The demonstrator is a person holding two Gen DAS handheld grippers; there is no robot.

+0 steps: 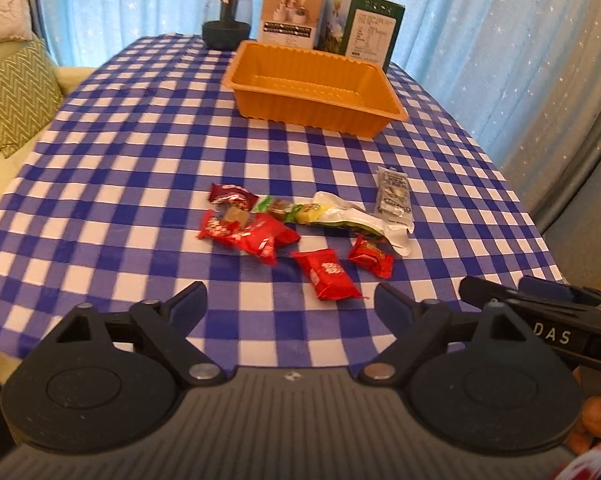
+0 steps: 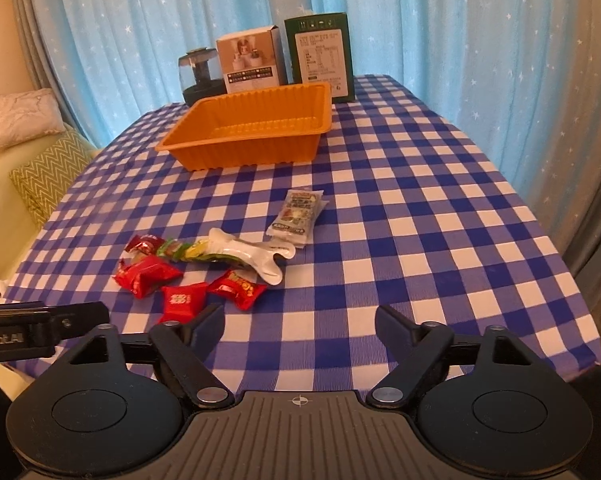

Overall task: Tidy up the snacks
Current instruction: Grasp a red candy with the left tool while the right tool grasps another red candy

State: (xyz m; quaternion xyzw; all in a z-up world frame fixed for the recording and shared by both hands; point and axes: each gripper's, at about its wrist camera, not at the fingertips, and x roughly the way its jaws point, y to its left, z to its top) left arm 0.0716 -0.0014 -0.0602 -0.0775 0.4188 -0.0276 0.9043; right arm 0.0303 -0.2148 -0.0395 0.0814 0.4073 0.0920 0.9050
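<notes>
Several wrapped snacks lie in a loose heap on the blue checked tablecloth [image 1: 140,168]: red packets [image 1: 327,274] [image 2: 182,299], a long white and green packet [image 1: 352,216] [image 2: 252,256] and a grey sachet [image 1: 394,198] [image 2: 298,216]. Behind them stands an empty orange tray [image 1: 312,84] [image 2: 248,132]. My left gripper [image 1: 290,300] hovers open just short of the nearest red packet, nothing between its fingers. My right gripper [image 2: 300,320] is open too, to the right of the red packets, over bare cloth. The right gripper [image 1: 540,312] also shows at the right edge of the left wrist view.
At the far table edge stand a dark glass jar [image 1: 227,18], a white box [image 1: 292,14] and a green box [image 1: 366,26]. Blue starred curtains hang behind. A sofa with green cushions [image 1: 16,96] lies to the left. A hand [image 1: 596,420] holds the right gripper.
</notes>
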